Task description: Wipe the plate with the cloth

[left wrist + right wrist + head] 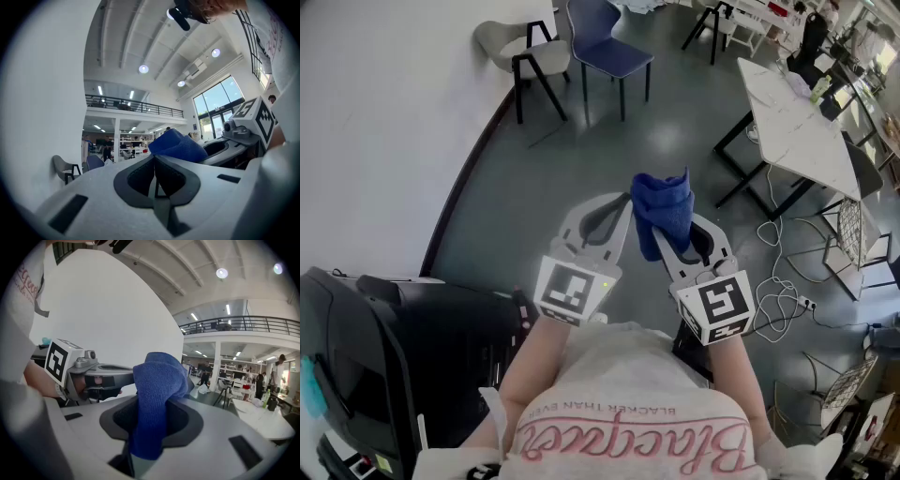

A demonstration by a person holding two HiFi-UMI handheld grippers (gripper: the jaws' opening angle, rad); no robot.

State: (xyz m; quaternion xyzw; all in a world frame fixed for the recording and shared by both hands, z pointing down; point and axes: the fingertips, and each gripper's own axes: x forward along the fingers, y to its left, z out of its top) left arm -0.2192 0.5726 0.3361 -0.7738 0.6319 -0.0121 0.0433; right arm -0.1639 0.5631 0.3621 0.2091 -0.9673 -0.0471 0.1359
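Fingers of the right gripper pinch a bunched blue microfibre cloth; fingers of the left gripper are pressed together, empty.

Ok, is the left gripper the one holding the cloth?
No, the cloth is pinched between the jaws of the right gripper, while the left gripper is shut on nothing.

Left claw pressed shut, blue cloth just beyond its tips, white wall leftward
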